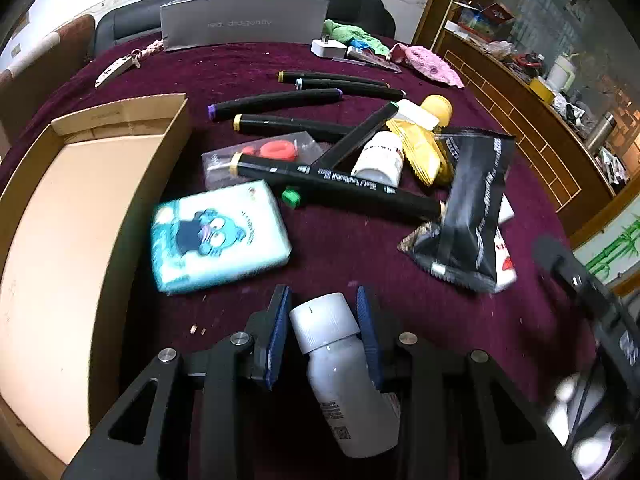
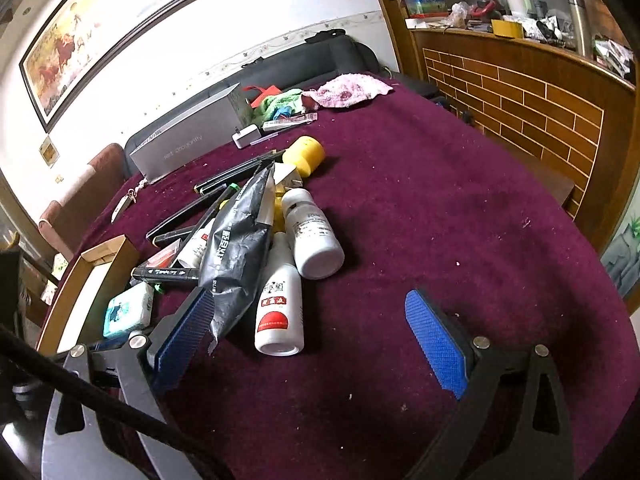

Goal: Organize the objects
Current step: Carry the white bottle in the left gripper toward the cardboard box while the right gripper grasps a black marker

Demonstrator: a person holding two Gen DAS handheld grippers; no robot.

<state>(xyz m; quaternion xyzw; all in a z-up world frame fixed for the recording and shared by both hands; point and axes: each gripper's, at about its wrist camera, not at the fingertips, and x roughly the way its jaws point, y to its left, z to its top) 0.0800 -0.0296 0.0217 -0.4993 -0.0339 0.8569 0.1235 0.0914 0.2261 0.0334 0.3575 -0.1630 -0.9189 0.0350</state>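
My left gripper [image 1: 325, 300] is shut on a white bottle with a grey-white cap [image 1: 328, 324], held just above the purple cloth. An open cardboard box [image 1: 80, 216] lies to its left. A blue tissue pack [image 1: 218, 236] lies beside the box. Several black markers [image 1: 340, 188], a white bottle [image 1: 380, 158], a yellow pouch [image 1: 424, 148] and a black packet [image 1: 472, 208] form a pile ahead. My right gripper [image 2: 312, 312] is open and empty, its left pad touching the black packet [image 2: 236, 248], with a red-labelled white bottle [image 2: 278, 308] between the fingers.
A grey box [image 1: 244, 20] stands at the table's far edge with a white charger [image 1: 328, 48], green cloth [image 1: 348, 32] and pink cloth [image 1: 428, 62]. A wooden counter [image 2: 520, 92] with clutter stands to the right. Another white bottle [image 2: 314, 232] and a yellow cap [image 2: 306, 154] lie in the pile.
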